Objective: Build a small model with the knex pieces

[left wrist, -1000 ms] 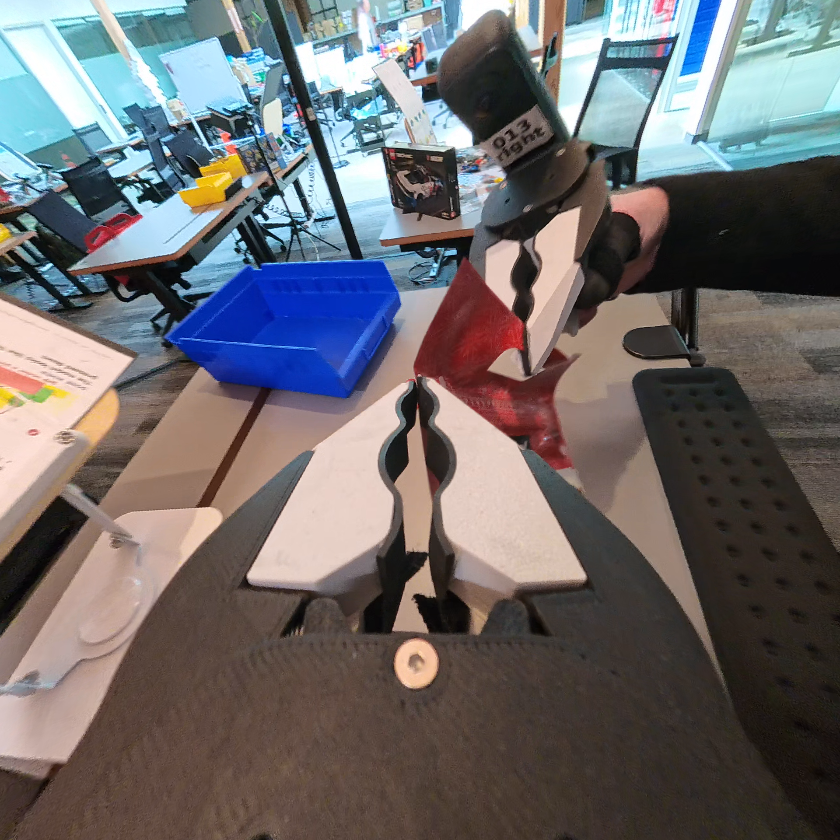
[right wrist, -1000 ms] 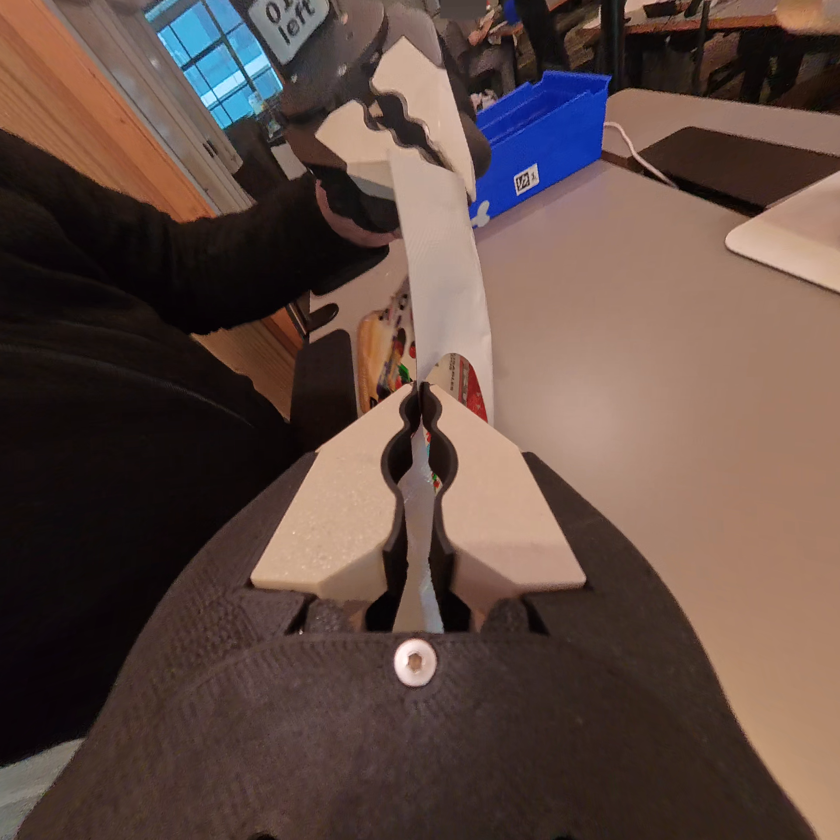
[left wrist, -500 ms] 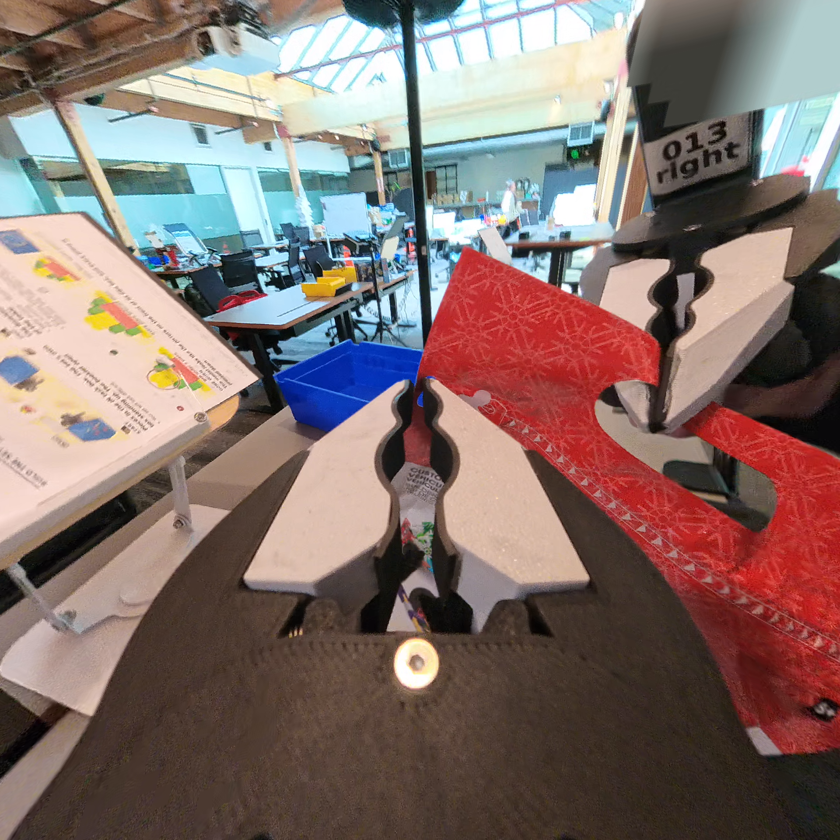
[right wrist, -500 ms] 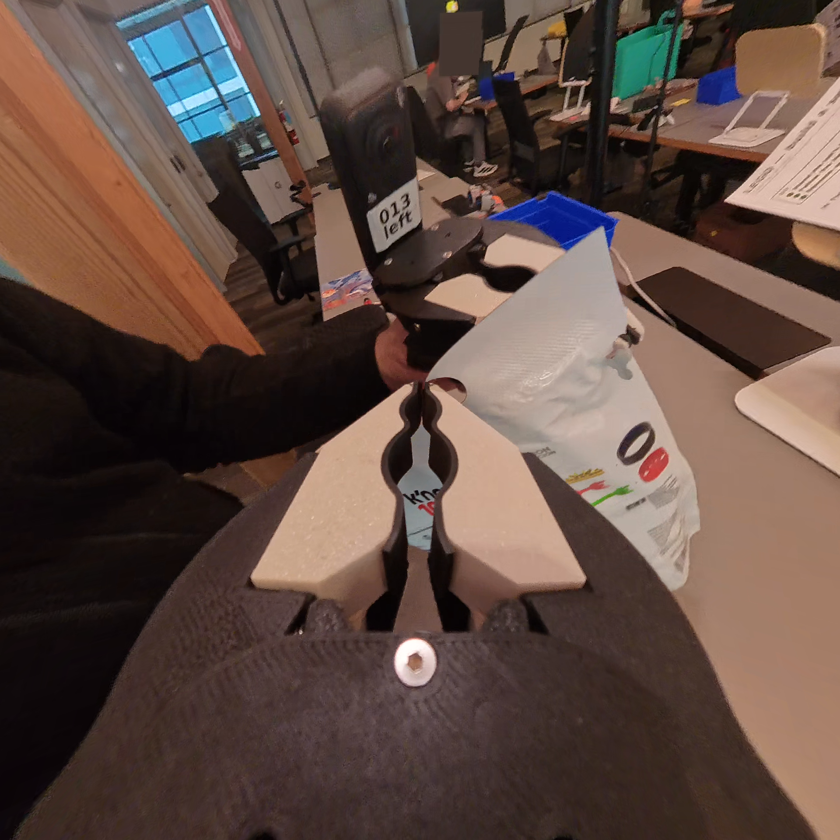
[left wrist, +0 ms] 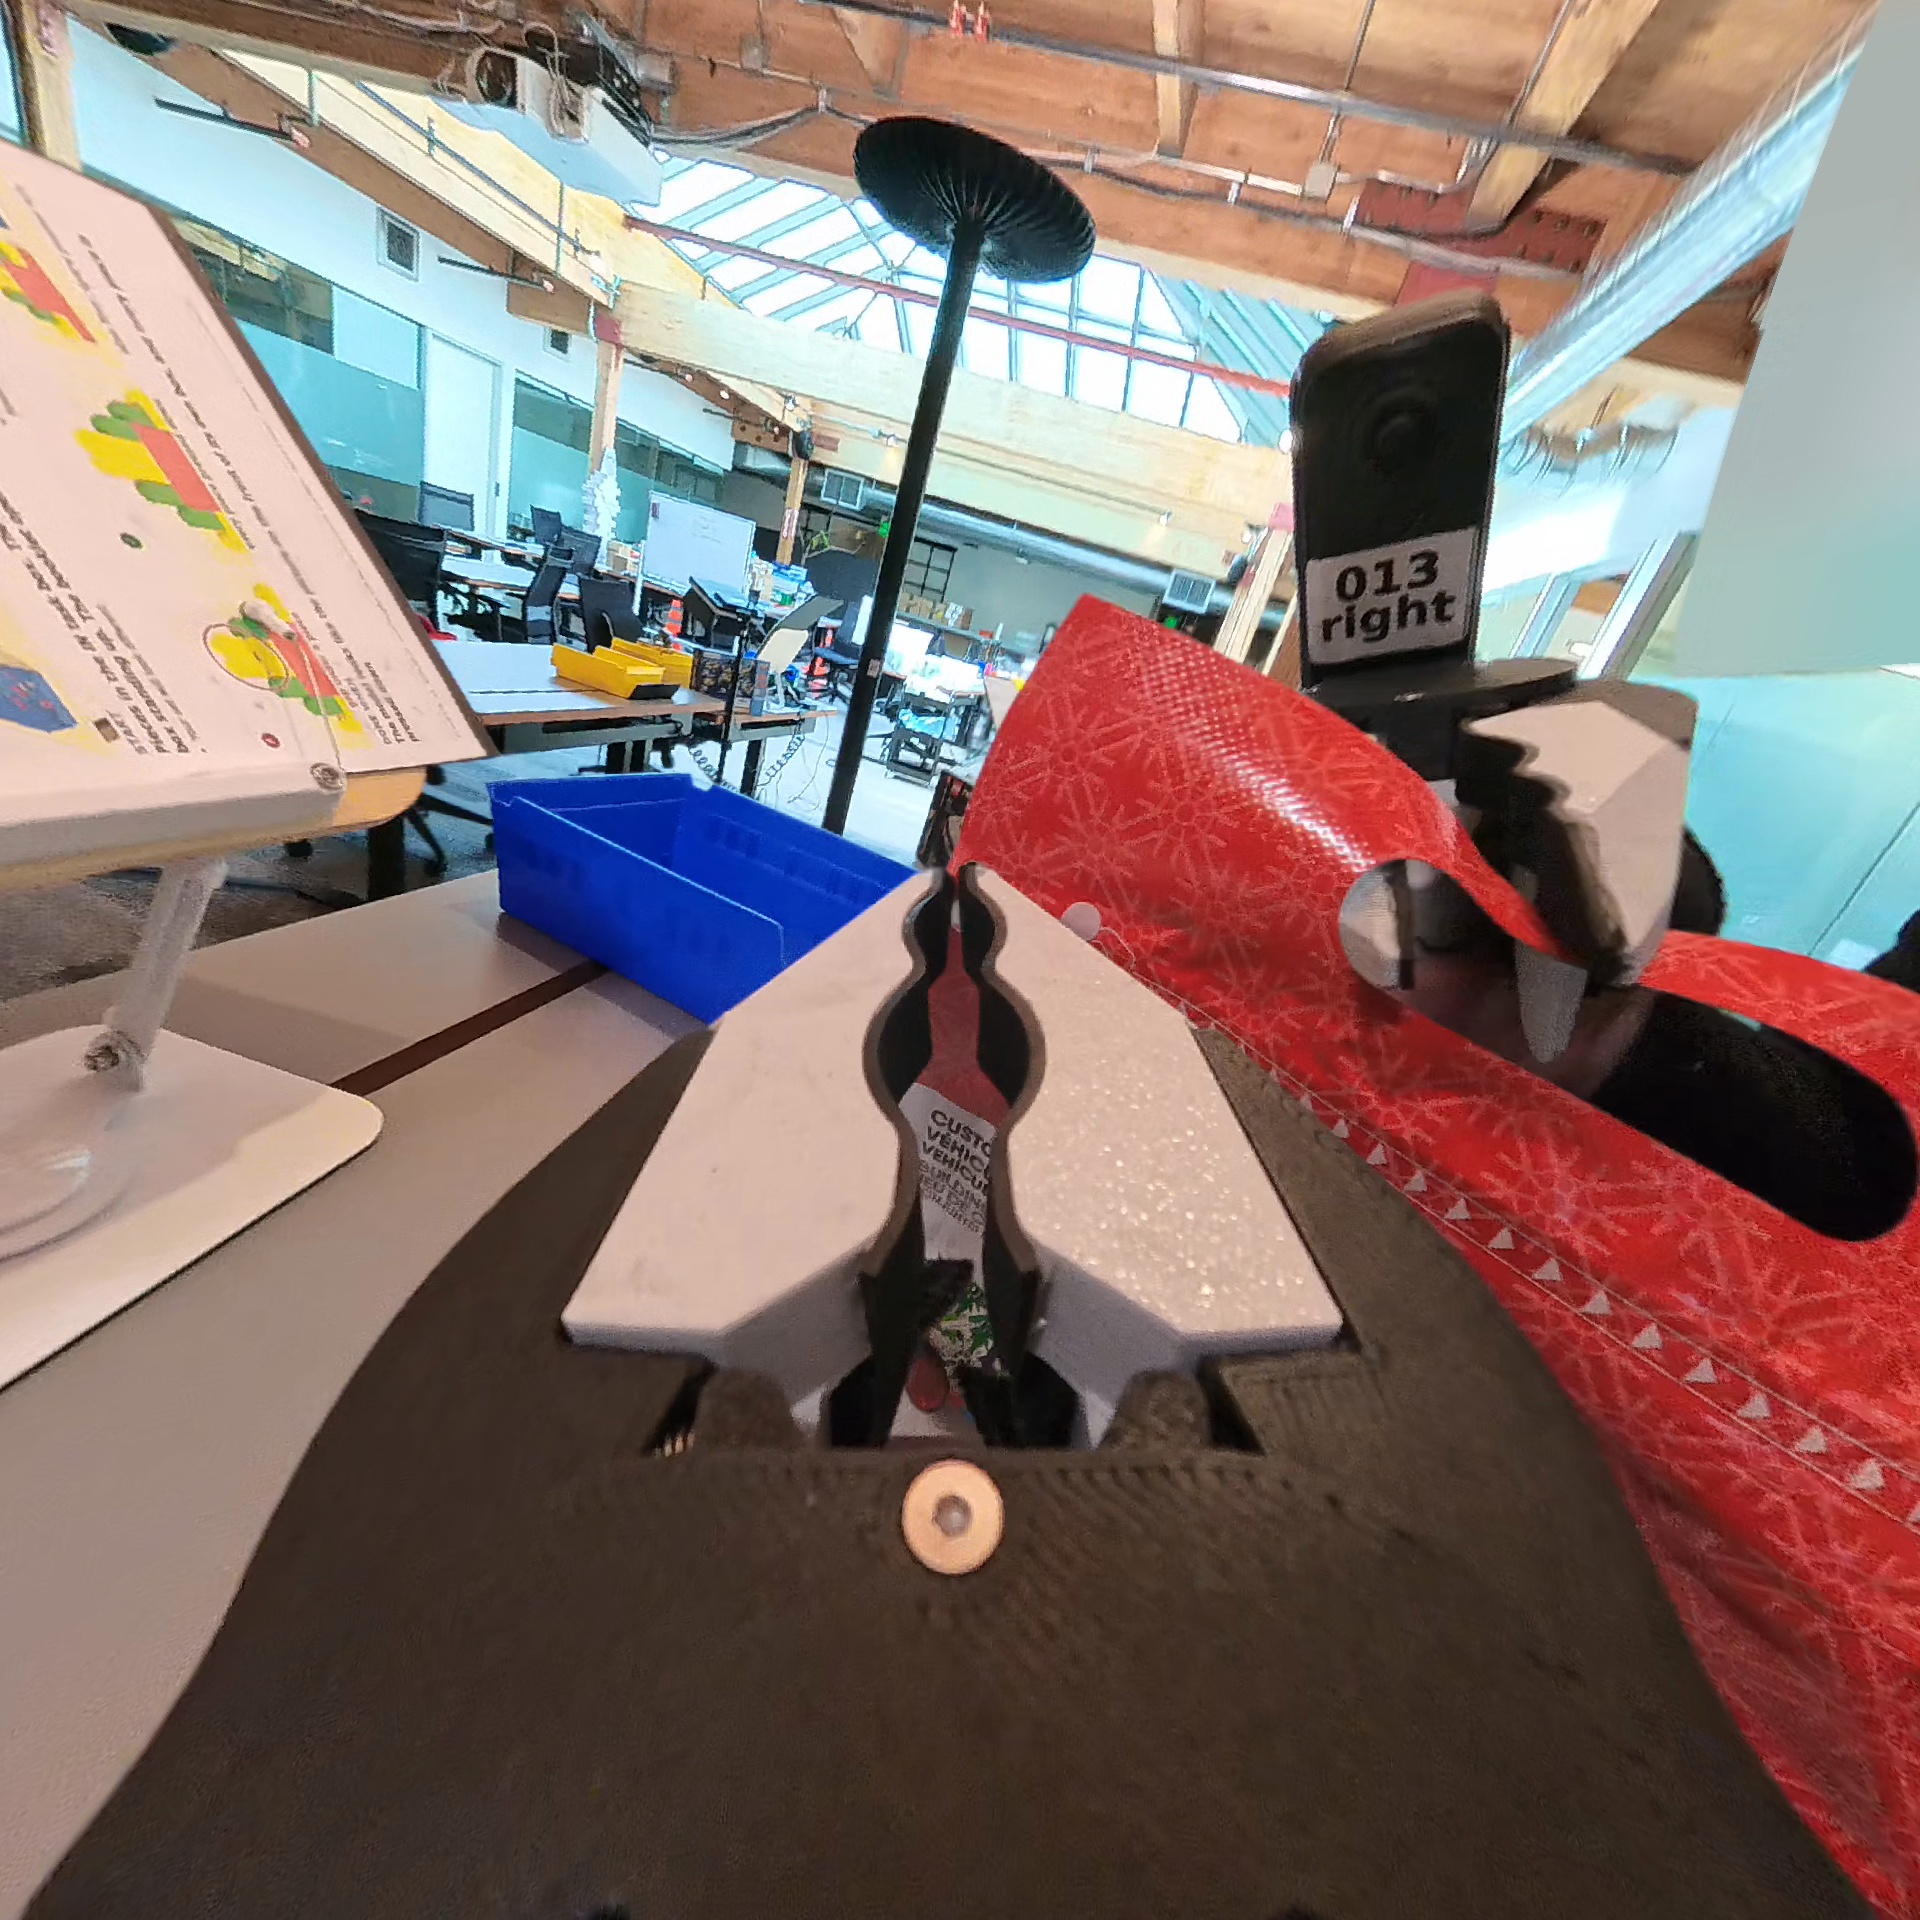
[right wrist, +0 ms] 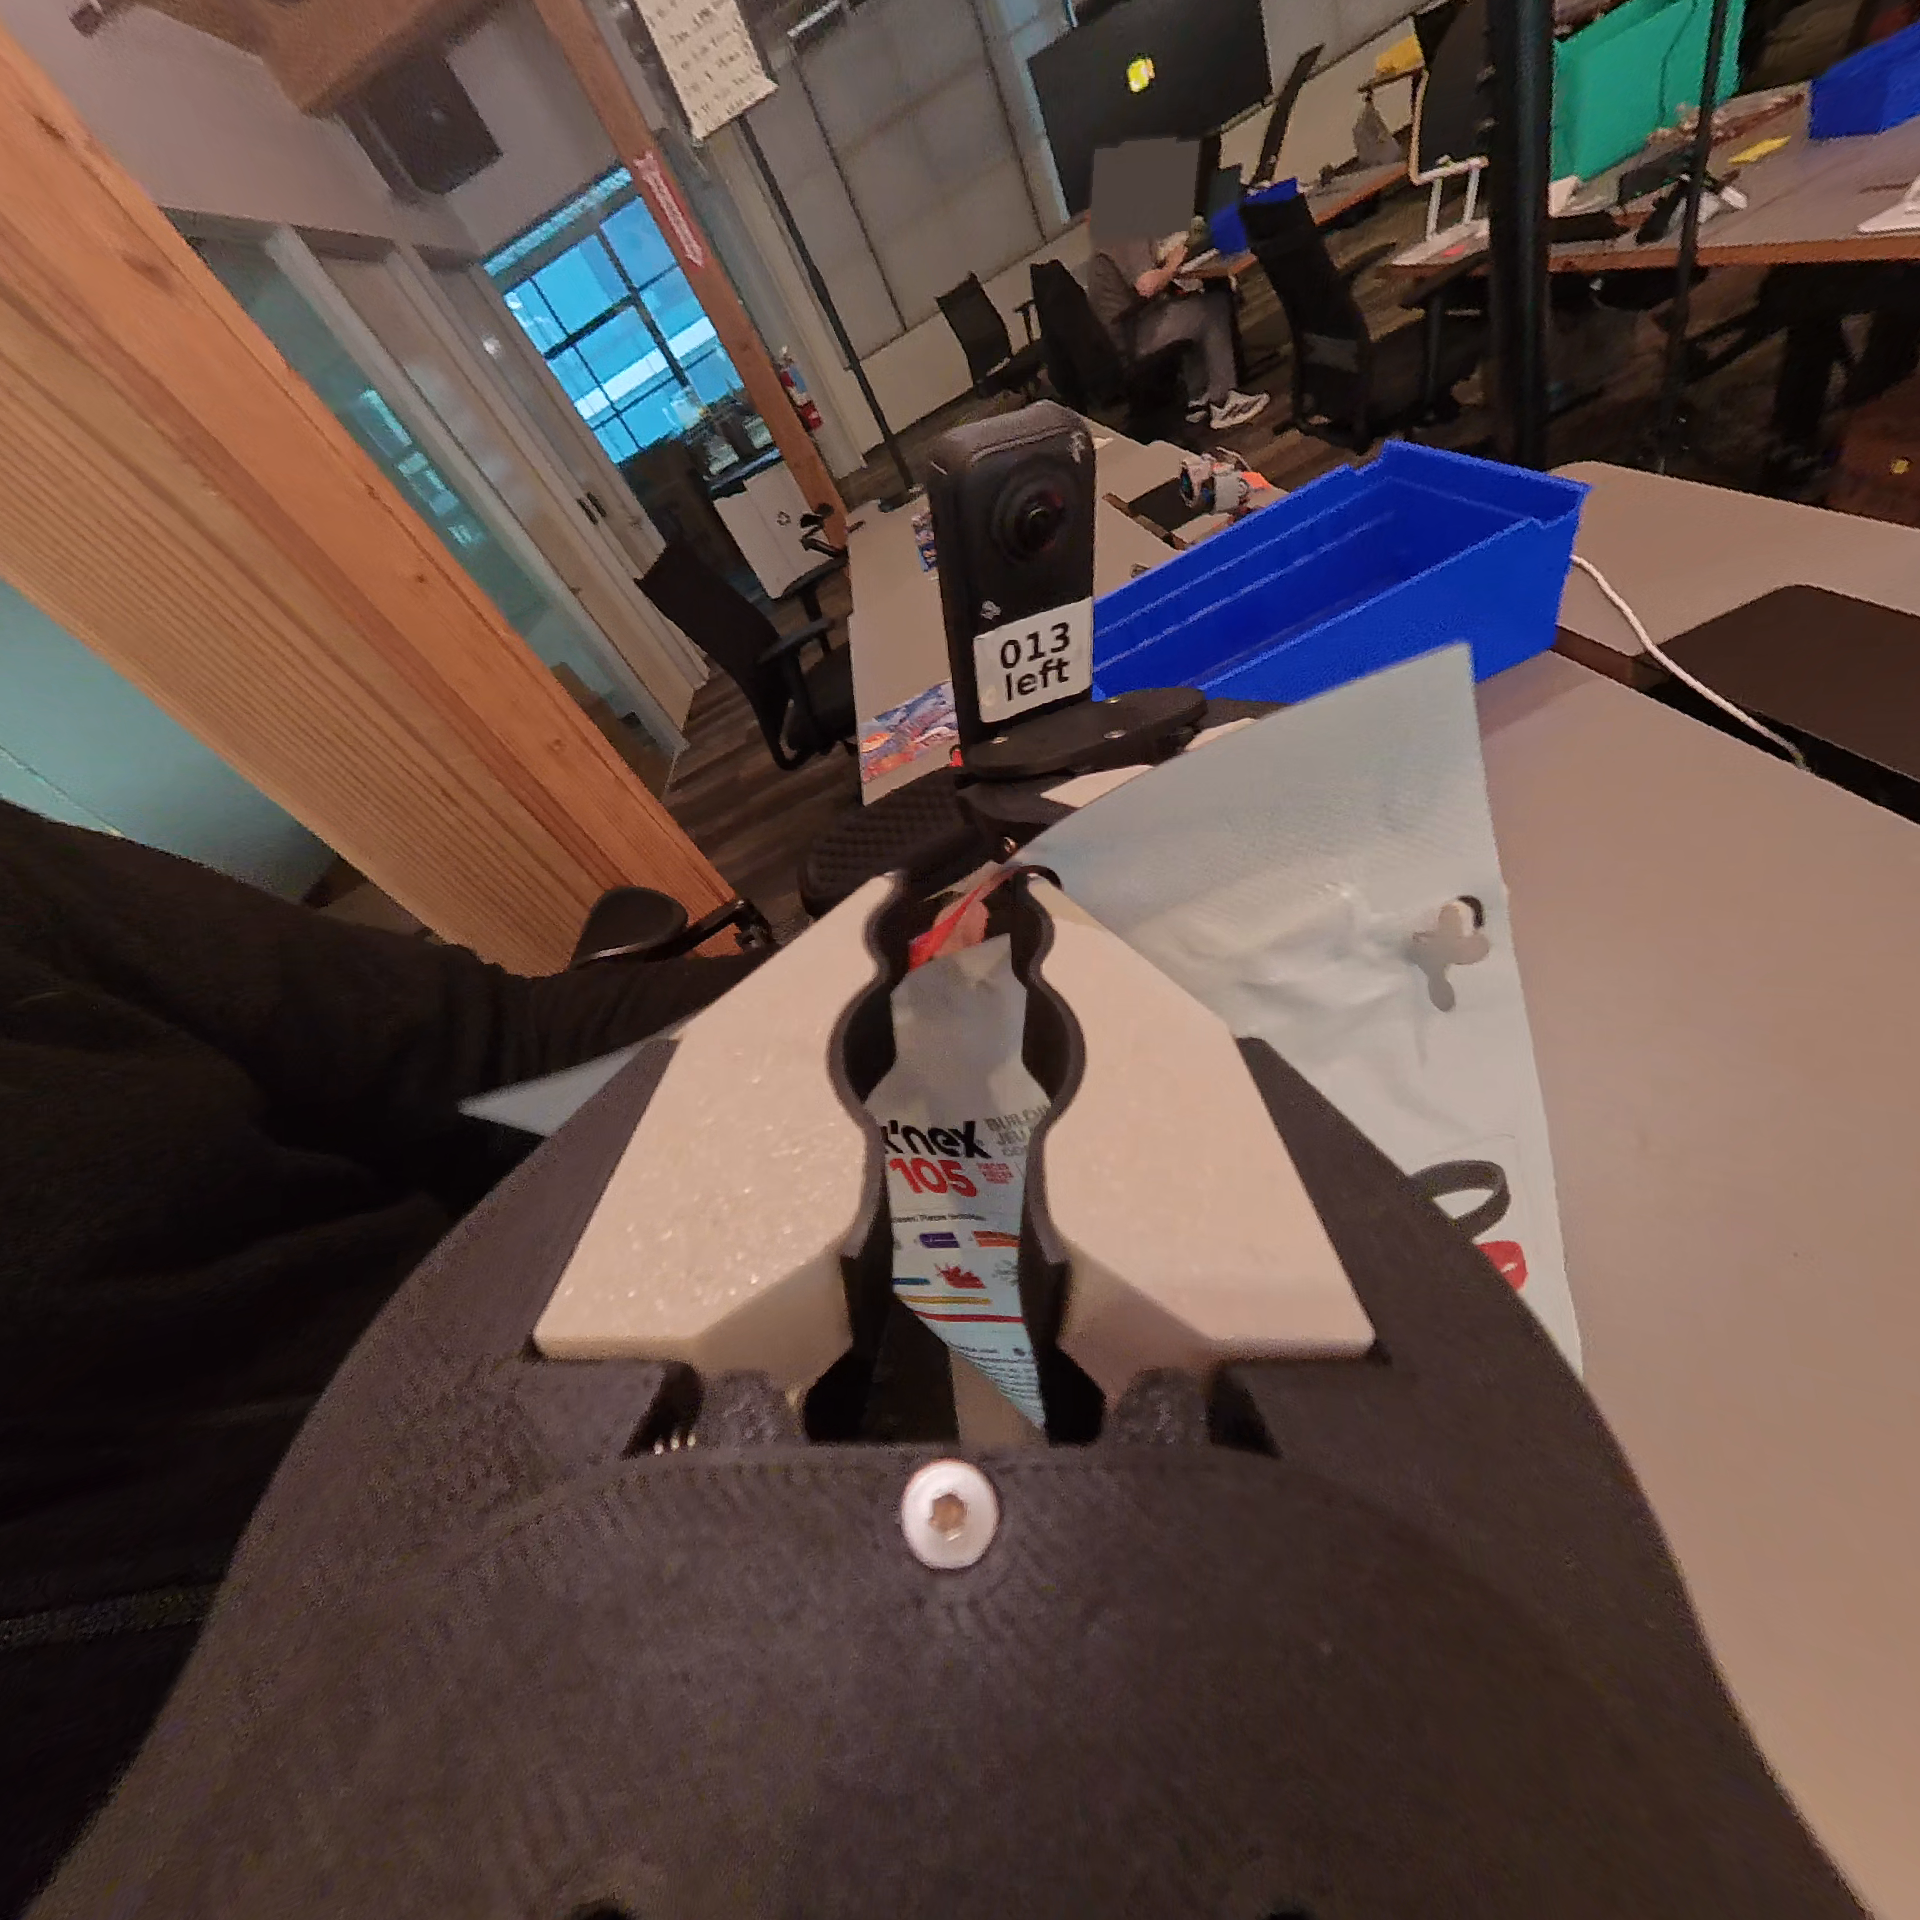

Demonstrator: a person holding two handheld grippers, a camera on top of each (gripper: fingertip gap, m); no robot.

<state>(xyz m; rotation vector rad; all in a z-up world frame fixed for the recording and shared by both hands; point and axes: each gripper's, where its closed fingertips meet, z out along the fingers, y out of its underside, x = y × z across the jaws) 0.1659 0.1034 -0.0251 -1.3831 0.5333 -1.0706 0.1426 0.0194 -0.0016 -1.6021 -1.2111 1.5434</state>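
Note:
A bag, red with a white snowflake pattern on one side (left wrist: 1226, 831) and pale grey-white on the other (right wrist: 1299, 935), hangs spread between both grippers above the grey table (right wrist: 1714, 1091). My left gripper (left wrist: 956, 883) is shut on the bag's edge, and a printed pack shows between its jaws. My right gripper (right wrist: 961, 904) is shut on bunched bag material. In the left wrist view the right gripper (left wrist: 1558, 935) pinches the rim by the cut-out handle hole (left wrist: 1745, 1122). In the right wrist view the left gripper (right wrist: 1081, 727) is partly hidden behind the bag.
A blue bin (left wrist: 665, 883) (right wrist: 1351, 582) stands on the table beyond the bag. An instruction board on a white stand (left wrist: 187, 582) is at the left. A black pole (left wrist: 914, 520) rises behind the bin. A dark pad (right wrist: 1818, 665) lies at the right. A person's black sleeve (right wrist: 208, 1091) is close. There is about 9 cm between the tips of the two grippers.
The bag has gone from a narrow folded strip to spread open between the grippers. Both grippers stay shut on it and have tilted upward, drawing its rim apart.

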